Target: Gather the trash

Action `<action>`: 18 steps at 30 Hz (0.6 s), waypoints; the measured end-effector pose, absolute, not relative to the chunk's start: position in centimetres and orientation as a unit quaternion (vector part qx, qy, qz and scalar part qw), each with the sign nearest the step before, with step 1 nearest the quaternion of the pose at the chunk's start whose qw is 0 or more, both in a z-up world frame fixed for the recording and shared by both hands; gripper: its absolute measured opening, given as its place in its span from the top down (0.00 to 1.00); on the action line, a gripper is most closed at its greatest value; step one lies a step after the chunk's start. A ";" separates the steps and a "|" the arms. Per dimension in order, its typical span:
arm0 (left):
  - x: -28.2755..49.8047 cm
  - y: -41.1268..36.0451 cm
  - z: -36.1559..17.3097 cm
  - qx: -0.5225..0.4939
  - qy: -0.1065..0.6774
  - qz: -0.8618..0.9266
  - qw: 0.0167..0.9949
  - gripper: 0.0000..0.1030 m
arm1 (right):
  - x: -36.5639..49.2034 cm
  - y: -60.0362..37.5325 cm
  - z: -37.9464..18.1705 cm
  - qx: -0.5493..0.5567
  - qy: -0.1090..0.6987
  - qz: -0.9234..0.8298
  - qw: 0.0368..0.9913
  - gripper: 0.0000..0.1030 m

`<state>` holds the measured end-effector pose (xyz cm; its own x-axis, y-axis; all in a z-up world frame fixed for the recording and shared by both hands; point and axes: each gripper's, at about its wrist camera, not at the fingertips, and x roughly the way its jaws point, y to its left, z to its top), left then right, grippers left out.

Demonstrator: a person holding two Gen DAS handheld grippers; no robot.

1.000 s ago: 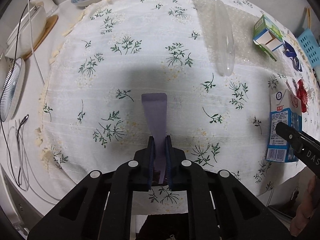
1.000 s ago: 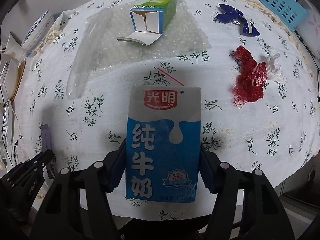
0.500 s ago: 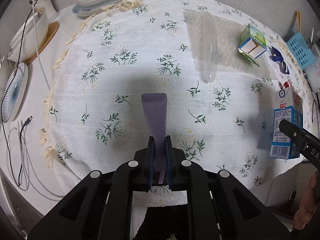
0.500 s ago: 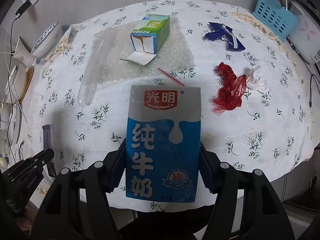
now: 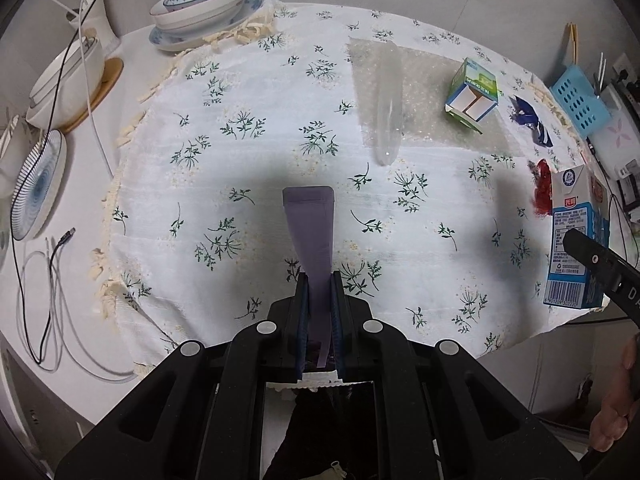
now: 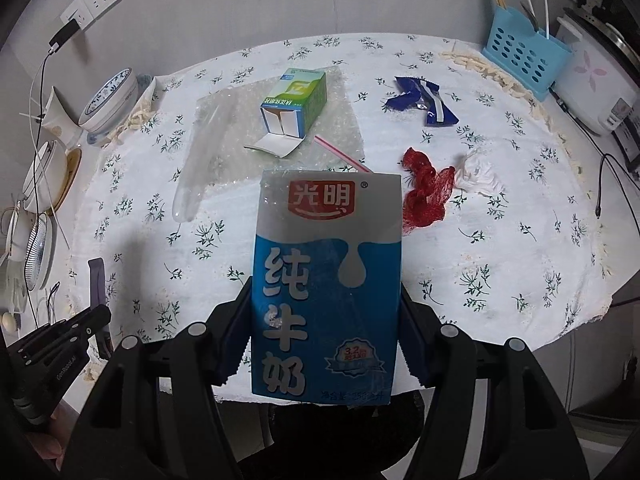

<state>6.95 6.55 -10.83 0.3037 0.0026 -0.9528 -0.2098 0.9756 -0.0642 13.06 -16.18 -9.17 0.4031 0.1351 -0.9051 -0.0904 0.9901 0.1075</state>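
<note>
My left gripper [image 5: 319,280] is shut on a flat purple strip [image 5: 310,224] and holds it above the near edge of the floral tablecloth [image 5: 240,160]; the strip also shows in the right wrist view [image 6: 96,280]. My right gripper [image 6: 326,320] is shut on a blue and white milk carton [image 6: 326,280], held upright above the table's front edge; the carton also shows at the right of the left wrist view [image 5: 576,240]. On the table lie a green box [image 6: 294,102], a clear plastic sleeve [image 6: 200,160] on bubble wrap, a blue wrapper [image 6: 422,100], red netting [image 6: 426,192] and a white tissue [image 6: 480,172].
Bowls on a plate [image 5: 200,8], a pot [image 5: 64,84] and a striped plate [image 5: 38,184] with cables stand at the left. A blue perforated basket [image 6: 524,56] and a rice cooker [image 6: 596,88] stand at the back right. A red-striped straw [image 6: 340,154] lies behind the carton.
Both grippers have lifted and pulled back from the table with their loads, so more of the table shows. The things on the table have not moved.
</note>
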 end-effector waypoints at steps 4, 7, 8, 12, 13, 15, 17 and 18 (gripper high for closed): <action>6.2 5.9 -9.7 -0.089 0.577 0.059 0.810 0.91 | 11.7 -16.3 -7.7 0.013 0.523 0.069 0.849 0.41; 5.6 5.3 -8.9 -0.087 0.572 0.051 0.814 0.91 | 10.7 -16.4 -6.7 0.010 0.513 0.077 0.855 0.41; 5.4 5.0 -8.5 -0.087 0.569 0.048 0.816 0.91 | 10.4 -16.4 -6.5 0.011 0.511 0.079 0.856 0.41; 4.6 4.4 -7.6 -0.088 0.563 0.041 0.821 0.91 | 9.1 -16.5 -5.6 0.010 0.502 0.086 0.861 0.41; 4.4 4.2 -7.5 -0.088 0.561 0.040 0.822 0.91 | 8.8 -16.5 -5.5 0.008 0.500 0.087 0.861 0.41; 3.9 3.8 -7.2 -0.089 0.559 0.037 0.824 0.91 | 8.3 -16.7 -5.3 0.008 0.498 0.088 0.863 0.41; 3.4 3.4 -6.9 -0.089 0.557 0.033 0.825 0.91 | 7.8 -17.0 -5.1 0.008 0.496 0.089 0.864 0.41; 3.2 3.2 -6.8 -0.088 0.556 0.032 0.826 0.91 | 7.5 -17.1 -5.0 0.008 0.495 0.089 0.864 0.41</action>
